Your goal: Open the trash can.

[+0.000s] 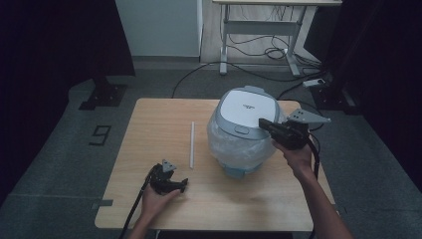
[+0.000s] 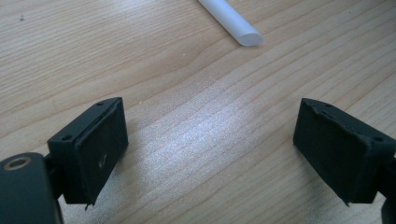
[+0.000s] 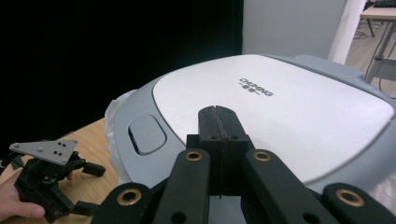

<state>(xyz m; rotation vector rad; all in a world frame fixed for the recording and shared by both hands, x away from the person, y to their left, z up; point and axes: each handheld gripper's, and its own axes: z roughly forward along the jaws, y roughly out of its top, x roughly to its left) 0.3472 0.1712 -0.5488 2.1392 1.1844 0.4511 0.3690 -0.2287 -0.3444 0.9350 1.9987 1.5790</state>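
Resting low on the counter (image 1: 149,119) at the near left, the left gripper (image 1: 182,185) is sitting with its jaws spread wide over bare wood. Just beyond it, a white rod (image 1: 191,144) is lying flat. Farther right, the plastic-wrapped rice cooker (image 1: 244,130) is standing, and the right gripper (image 3: 219,122) is hovering over its grey lid (image 3: 280,107), jaws pressed together, pinching nothing.

"CHOMENG" on cooker lid (image 3: 280,107)
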